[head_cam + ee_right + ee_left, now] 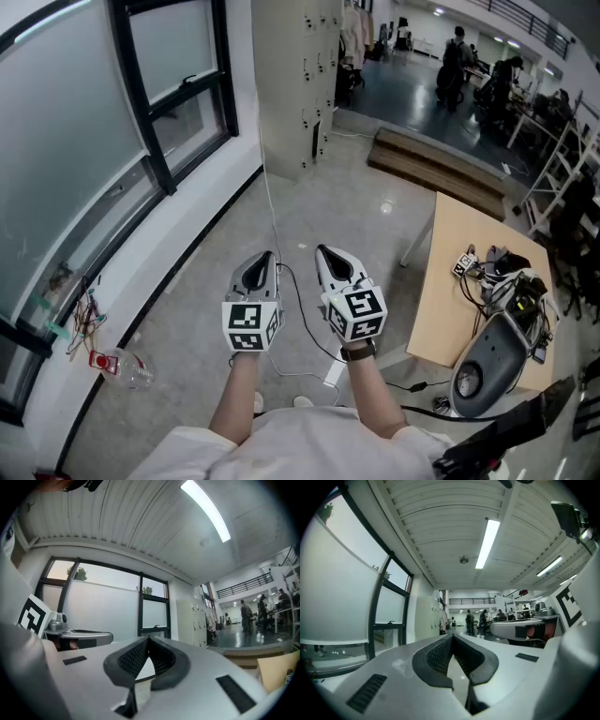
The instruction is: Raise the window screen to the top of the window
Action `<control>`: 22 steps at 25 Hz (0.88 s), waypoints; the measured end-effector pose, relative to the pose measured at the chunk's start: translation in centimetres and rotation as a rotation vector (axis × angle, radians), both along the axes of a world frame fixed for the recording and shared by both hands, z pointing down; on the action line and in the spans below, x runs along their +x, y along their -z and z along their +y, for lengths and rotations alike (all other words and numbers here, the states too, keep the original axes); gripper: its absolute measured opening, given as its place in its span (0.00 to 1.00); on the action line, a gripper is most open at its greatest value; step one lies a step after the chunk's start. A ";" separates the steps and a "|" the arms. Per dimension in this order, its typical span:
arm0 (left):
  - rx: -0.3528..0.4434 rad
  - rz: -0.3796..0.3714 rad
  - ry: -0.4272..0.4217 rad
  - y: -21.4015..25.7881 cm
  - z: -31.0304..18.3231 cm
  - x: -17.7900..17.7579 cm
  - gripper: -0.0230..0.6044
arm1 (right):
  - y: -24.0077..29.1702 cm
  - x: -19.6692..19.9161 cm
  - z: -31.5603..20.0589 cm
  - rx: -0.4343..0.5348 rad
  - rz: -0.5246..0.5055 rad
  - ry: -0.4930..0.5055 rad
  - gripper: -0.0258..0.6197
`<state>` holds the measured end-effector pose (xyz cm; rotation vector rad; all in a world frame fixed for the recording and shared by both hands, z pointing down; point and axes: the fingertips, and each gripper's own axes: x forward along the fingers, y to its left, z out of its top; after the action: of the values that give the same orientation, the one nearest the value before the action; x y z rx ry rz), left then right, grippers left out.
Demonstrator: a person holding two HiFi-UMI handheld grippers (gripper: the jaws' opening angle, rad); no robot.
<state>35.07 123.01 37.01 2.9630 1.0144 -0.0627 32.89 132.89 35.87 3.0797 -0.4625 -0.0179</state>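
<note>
The window (173,103) with black frames runs along the left wall. A pale, frosted screen (56,141) covers its large pane; it also shows as the pale screen (337,592) at the left of the left gripper view and the pale screen (101,616) in the middle of the right gripper view. My left gripper (265,255) and right gripper (323,248) are held side by side over the floor, level, some way from the window. The left gripper (451,636) is shut with nothing in it. The right gripper (147,638) is also shut and empty.
A wooden table (469,281) with devices and cables stands to the right. A plastic bottle (122,367) lies on the floor by the window sill. Tall lockers (295,75) and a low wooden step (436,169) stand ahead. A cable (305,319) trails across the floor.
</note>
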 end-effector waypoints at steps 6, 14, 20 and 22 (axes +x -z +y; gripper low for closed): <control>0.026 -0.027 0.158 -1.8 -5.4 -0.7 0.04 | -2.6 1.4 -5.4 0.013 -0.035 0.153 0.04; 0.033 -0.058 0.523 -3.2 -21.0 -5.9 0.04 | -4.6 0.9 -21.6 0.039 -0.086 0.494 0.04; 0.016 -0.046 0.805 -3.6 -37.1 -14.6 0.04 | -5.2 -5.5 -39.7 0.010 -0.087 0.778 0.04; 0.006 -0.040 0.878 -3.1 -42.0 -17.9 0.04 | -4.7 -8.6 -45.4 0.001 -0.078 0.859 0.04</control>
<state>17.15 80.97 40.15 3.1244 -0.3419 -0.0029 24.31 87.45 40.53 2.6218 -1.7147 0.0821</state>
